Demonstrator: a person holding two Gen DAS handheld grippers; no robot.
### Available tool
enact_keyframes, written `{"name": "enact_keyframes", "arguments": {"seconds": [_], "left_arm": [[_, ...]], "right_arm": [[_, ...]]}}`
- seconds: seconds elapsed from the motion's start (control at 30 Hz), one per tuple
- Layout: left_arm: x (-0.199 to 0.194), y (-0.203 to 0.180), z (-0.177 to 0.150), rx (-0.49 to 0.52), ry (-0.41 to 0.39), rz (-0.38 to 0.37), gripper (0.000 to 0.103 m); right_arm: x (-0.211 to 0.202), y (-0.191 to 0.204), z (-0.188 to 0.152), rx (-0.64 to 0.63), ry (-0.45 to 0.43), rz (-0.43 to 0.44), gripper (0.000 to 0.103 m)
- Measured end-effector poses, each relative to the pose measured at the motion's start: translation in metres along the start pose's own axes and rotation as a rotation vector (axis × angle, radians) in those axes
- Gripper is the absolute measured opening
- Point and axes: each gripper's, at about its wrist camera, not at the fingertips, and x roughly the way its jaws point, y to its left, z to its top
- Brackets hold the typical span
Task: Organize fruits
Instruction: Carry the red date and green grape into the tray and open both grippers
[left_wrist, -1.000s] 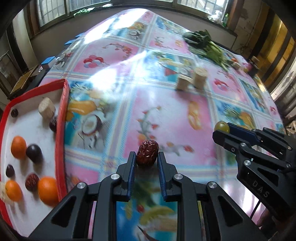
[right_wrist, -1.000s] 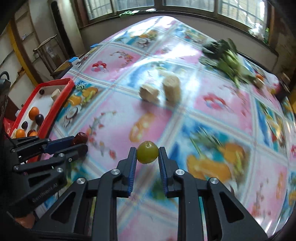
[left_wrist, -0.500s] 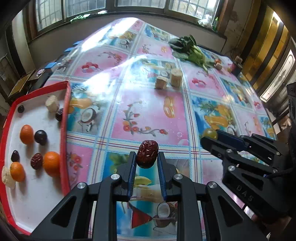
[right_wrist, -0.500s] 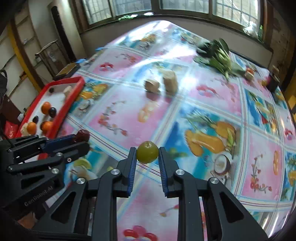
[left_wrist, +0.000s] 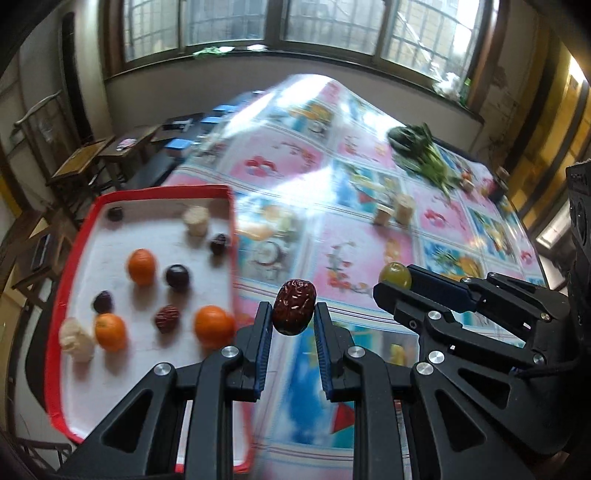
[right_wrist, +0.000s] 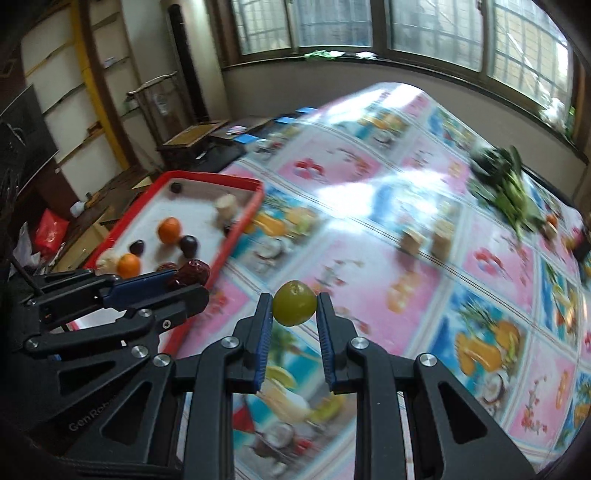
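My left gripper (left_wrist: 293, 316) is shut on a wrinkled red date (left_wrist: 294, 312), held in the air just right of the red-rimmed white tray (left_wrist: 232, 221). My right gripper (right_wrist: 294, 313) is shut on a green grape-like fruit (right_wrist: 294, 308), above the tablecloth. Each gripper shows in the other's view: the right one (left_wrist: 397, 280) with the green fruit (left_wrist: 395, 275), the left one (right_wrist: 192, 275) with the date (right_wrist: 194, 271). The tray (right_wrist: 243, 225) holds oranges (left_wrist: 141, 266), dark plums (left_wrist: 177, 277), dates and pale chunks.
A fruit-print tablecloth (left_wrist: 354, 240) covers the table. Two pale cylinders (left_wrist: 393, 212) stand mid-table, leafy greens (left_wrist: 421, 147) lie far right. Chairs and a desk (left_wrist: 85, 162) stand beyond the tray; windows line the back wall.
Both grippers have risen and swung left toward the tray, each still holding its fruit. The tray now sits closer to the left gripper.
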Motion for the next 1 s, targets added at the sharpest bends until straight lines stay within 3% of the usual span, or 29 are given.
{"name": "enact_keyframes", "arguments": {"seconds": [0.3, 0.6, 1.0], "left_arm": [[-0.011, 0.055, -0.008, -0.099, -0.012, 0.091, 0.022], [-0.009, 0.111, -0.033, -0.194, 0.038, 0.174, 0.022], [0.016, 0.131, -0.047, -0.219, 0.110, 0.207, 0.022]], "right_arm": [[0.023, 0.057, 0.017, -0.106, 0.013, 0.088, 0.026], [0.059, 0.117, 0.010, -0.217, 0.075, 0.165, 0.026], [0.094, 0.133, -0.001, -0.234, 0.156, 0.166, 0.026]]}}
